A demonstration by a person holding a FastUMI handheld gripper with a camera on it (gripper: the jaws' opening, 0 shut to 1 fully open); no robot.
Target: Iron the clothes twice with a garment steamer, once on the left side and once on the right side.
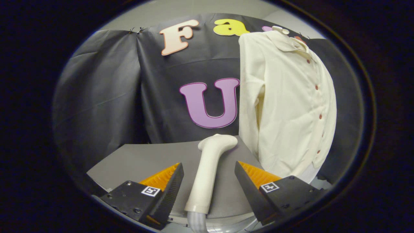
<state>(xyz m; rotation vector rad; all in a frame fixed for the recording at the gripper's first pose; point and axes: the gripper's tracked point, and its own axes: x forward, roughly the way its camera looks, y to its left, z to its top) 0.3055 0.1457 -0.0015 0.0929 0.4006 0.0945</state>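
Grey tabletop [136,161], black cloth wall behind: steamer not yet picked up, neither pass begun by my reading.

I have the gripper [209,174] spread wide, fingers either side of the steamer head's [207,171] handle, touching nothing. It lies on the table, nozzle pointing away. Cream button-up shirt [288,103] hangs beyond and right of it. Grasp, left pass, right pass all remain.

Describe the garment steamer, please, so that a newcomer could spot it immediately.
Start at the cream shirt hanging before the black cloth. Below its sleeve, on the grey table, lies the garment steamer, between the open gripper fingers: a smooth cream wand with a bent head and hose.
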